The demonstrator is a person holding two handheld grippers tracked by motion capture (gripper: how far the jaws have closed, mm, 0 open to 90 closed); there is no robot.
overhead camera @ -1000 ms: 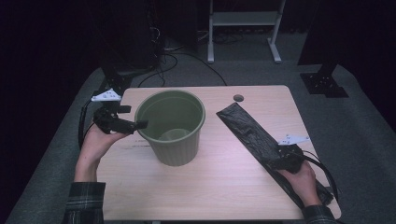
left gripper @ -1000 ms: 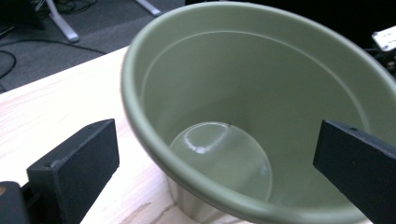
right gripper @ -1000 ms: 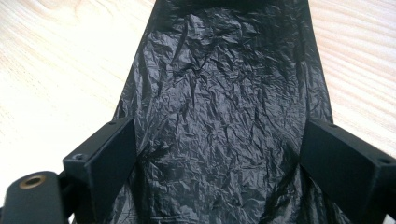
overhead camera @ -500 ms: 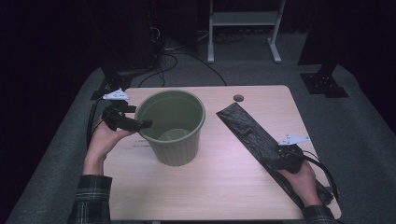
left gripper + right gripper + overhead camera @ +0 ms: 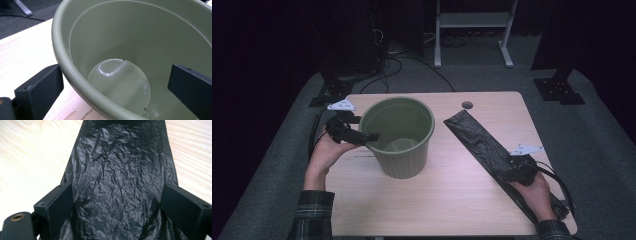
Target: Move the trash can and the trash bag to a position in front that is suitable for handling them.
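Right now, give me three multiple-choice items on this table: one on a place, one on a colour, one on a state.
1. Where does the black bag lie?
A. inside the bin
B. flat on the table, right of the bin
C. on the floor

2. What colour is the bin?
A. green
B. red
C. white

3. How do the left gripper's fingers stand at the bin's rim?
A. open, one outside the wall and one inside
B. shut on the bag
C. both under the bin

Answers: 1 B, the high view shows it stretched over the wooden table. 2 A, its wall is green in both views. 3 A, the left gripper view shows the rim passing between them.
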